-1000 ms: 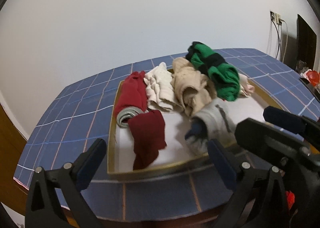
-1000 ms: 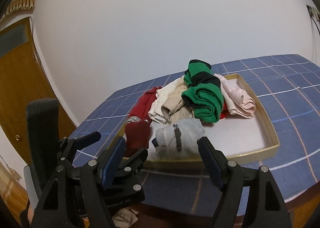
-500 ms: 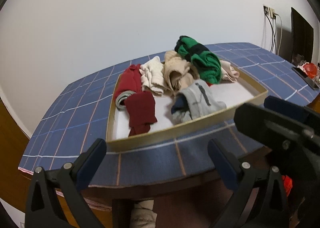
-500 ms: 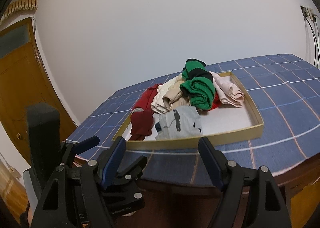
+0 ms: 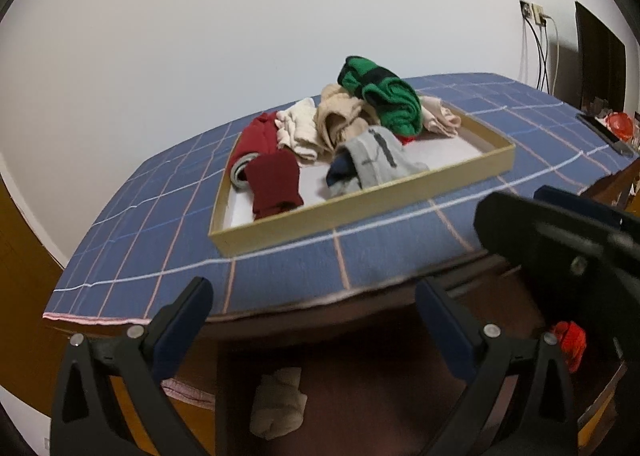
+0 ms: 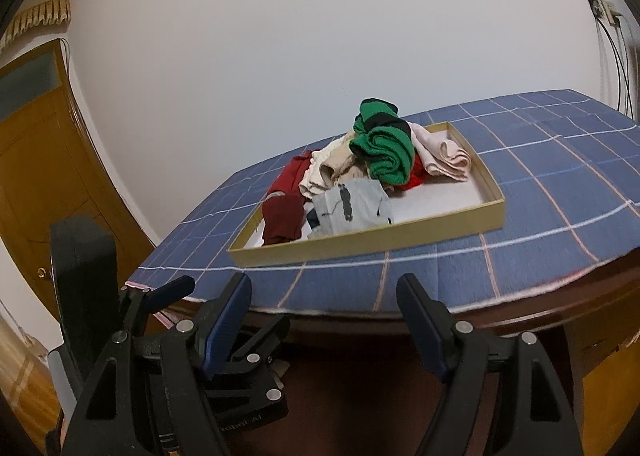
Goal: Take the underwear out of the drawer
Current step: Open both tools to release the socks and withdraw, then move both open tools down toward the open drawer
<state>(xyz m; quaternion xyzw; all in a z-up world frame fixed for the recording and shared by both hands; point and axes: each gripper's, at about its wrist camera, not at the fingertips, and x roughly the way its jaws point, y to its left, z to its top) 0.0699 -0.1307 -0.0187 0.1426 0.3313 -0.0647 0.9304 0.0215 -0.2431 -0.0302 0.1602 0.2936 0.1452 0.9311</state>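
Landmark: shallow rectangular drawer point(image 5: 360, 212), tan cardboard-like walls, white floor, sitting on a table under a blue checked cloth point(image 5: 132, 224) (woven, thin pale grid lines).

Underwear all lies inside the drawer, bunched toward its far side: green-and-black knit roll point(image 5: 384, 96) on top, beige crumpled piece point(image 5: 340, 122), cream ribbed piece point(image 5: 296, 130), pale pink folded piece point(image 6: 442, 154), red roll with grey waistband point(image 5: 256, 140), dark red flat piece point(image 5: 274, 184), grey piece point(image 5: 374, 160) with dark marking nearest the front wall. Seven counted; a bright red scrap point(image 6: 418, 174) under the green may be an eighth.

Left gripper point(image 5: 314, 316) and right gripper point(image 6: 324, 306) both hang in front of the drawer, off the table edge, jaws apart, empty. Below the table edge: one beige bundle point(image 5: 278, 402).
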